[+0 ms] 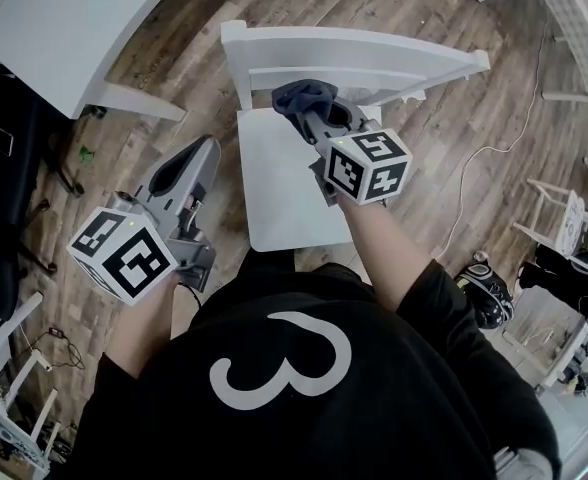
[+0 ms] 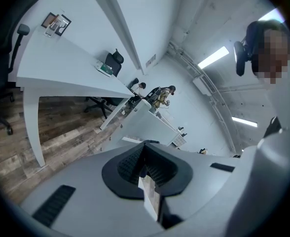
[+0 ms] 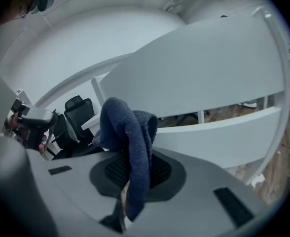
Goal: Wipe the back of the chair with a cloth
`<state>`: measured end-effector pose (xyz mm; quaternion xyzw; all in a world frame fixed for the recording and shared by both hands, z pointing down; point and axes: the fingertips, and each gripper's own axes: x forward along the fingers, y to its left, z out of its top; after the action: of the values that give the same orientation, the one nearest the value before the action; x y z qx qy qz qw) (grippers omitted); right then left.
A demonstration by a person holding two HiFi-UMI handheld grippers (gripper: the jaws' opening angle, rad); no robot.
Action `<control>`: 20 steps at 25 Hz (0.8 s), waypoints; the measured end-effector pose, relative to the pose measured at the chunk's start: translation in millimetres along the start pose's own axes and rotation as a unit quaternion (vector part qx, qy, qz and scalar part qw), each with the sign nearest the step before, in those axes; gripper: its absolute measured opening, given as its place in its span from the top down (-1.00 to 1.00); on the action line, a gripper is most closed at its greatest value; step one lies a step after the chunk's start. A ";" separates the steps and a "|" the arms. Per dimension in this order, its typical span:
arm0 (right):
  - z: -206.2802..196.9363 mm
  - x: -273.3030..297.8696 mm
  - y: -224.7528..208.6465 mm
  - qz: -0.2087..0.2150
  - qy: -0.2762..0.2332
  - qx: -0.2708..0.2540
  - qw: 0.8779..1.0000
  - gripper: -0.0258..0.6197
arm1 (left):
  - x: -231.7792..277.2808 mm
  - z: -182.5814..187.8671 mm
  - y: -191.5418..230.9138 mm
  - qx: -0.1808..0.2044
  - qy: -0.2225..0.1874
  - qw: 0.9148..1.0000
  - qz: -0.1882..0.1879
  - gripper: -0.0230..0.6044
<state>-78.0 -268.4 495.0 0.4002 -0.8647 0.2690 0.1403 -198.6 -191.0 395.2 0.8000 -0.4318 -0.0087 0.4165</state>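
My right tool [image 1: 309, 118] was clamped on the dark blue cloth [image 1: 302, 94], with the jaws pinched together on a fold of it. In the right gripper view the cloth [image 3: 130, 132] bunched up above the pads and a tail of it hung down between them. From the head view the bundle sat at the white chair back [image 1: 374, 63], near its left end and over the rear edge of the seat [image 1: 284, 188]. I could not tell whether the cloth was actually pressing on the rail or was just beside it. The right gripper view showed the chair back [image 3: 209, 78] curving across right behind the cloth.

My left tool [image 1: 202, 153] was held off to the left of the chair, over the wooden floor [image 1: 154, 98], touching nothing. In the left gripper view its jaws were together with nothing between them, and a white bench [image 2: 61, 70] stood beyond
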 end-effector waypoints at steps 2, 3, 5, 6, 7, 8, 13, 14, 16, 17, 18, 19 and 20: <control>-3.7 18.8 14.8 0.011 0.007 -0.019 1.000 0.77 | -4.7 -1.4 4.0 -0.007 -0.003 1.000 0.002 0.88; -5.3 26.6 19.8 0.015 0.010 -0.028 0.999 0.77 | -6.8 -2.3 6.0 -0.009 -0.004 1.000 0.004 0.88; -7.9 38.7 24.9 0.017 0.018 -0.042 0.999 0.77 | -10.3 -2.9 9.0 -0.010 -0.007 1.000 0.007 0.88; -9.3 43.4 25.7 0.016 0.023 -0.045 0.999 0.77 | -12.7 -2.6 10.1 -0.011 -0.009 1.000 0.009 0.88; -10.9 47.5 26.0 0.013 0.028 -0.046 0.998 0.77 | -15.7 -2.0 10.9 -0.012 -0.012 1.000 0.011 0.88; -12.6 51.0 26.0 0.011 0.033 -0.046 0.998 0.77 | -19.0 -1.5 11.7 -0.013 -0.016 1.000 0.015 0.88; -17.0 65.6 26.6 -0.005 0.040 -0.048 0.998 0.77 | -29.5 -3.7 21.2 -0.017 -0.019 0.999 0.034 0.88; -17.8 67.2 26.5 -0.009 0.039 -0.047 0.998 0.77 | -29.6 -4.7 22.9 -0.017 -0.018 0.999 0.036 0.88; -19.1 69.1 26.3 -0.018 0.039 -0.047 0.998 0.77 | -28.3 -5.4 24.3 -0.017 -0.016 0.999 0.038 0.88; -19.3 69.4 26.3 -0.021 0.040 -0.050 0.998 0.77 | -26.8 -5.2 24.3 -0.016 -0.015 0.999 0.038 0.89; -19.2 69.4 26.1 -0.023 0.040 -0.053 0.998 0.77 | -24.9 -5.0 24.1 -0.016 -0.014 0.999 0.036 0.88; -19.0 68.8 25.6 -0.024 0.040 -0.056 0.997 0.77 | -22.8 -5.1 23.4 -0.015 -0.011 0.999 0.035 0.88; -18.7 67.3 24.1 -0.025 0.039 -0.058 0.997 0.77 | -20.4 -5.7 22.5 -0.014 -0.008 0.999 0.032 0.88</control>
<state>-139.1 -286.2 532.5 0.4026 -0.8623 0.2302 0.2033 -224.7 -179.3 407.0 0.7796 -0.4608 -0.0080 0.4240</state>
